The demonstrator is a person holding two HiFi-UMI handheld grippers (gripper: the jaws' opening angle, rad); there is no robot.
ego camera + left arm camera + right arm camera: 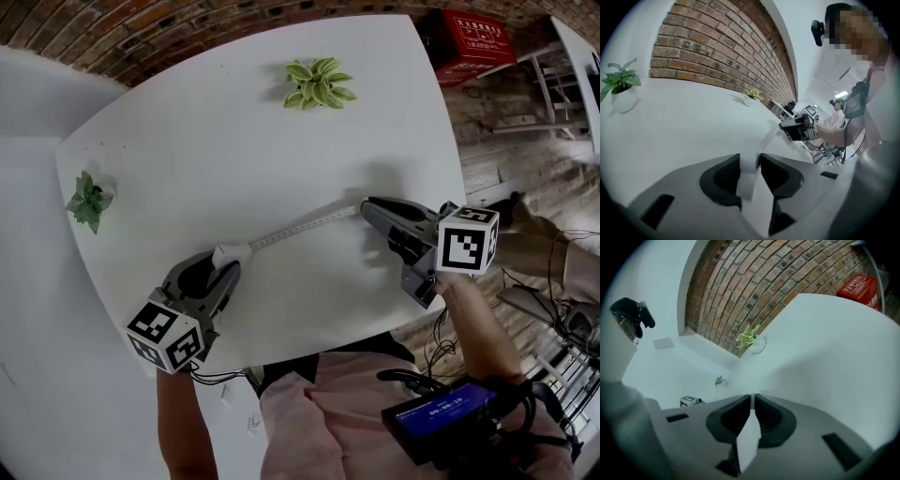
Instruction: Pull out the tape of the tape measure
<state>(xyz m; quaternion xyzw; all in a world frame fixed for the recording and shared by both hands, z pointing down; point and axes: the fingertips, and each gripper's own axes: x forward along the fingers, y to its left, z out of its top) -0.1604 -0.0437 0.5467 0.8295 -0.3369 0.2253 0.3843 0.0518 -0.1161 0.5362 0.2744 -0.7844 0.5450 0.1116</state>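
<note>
Small plant [89, 200] sits up and left of the tape measure case [232, 252], well apart from it, near the bench [234, 131] edge. The left gripper [228, 266] is right at the case, and its jaws pinch the white body. In the left gripper view the case fills the gap, with a pad against each side. The case looks low over the bench, but I can't tell if it rests on it.

The tape [302, 225] runs from the case up and right as a thin straight strip just over the bench. Striped plant [319, 82] is far beyond the case, toward the far edge, clear of the tape line.

The right gripper [367, 207] is to the right of the case, at the far end of the strip. Its jaws are pressed almost together on the tape end, which shows edge-on between the pads in the right gripper view.

Step, as judged: the pull-out is under way, with part of the tape already out between the two grippers.

The next move likely calls for holding the case fixed with a firm pinch while drawing the right gripper further from the case along the tape's line. The blade should stay flat and the thin end must not slip from the pads.
</note>
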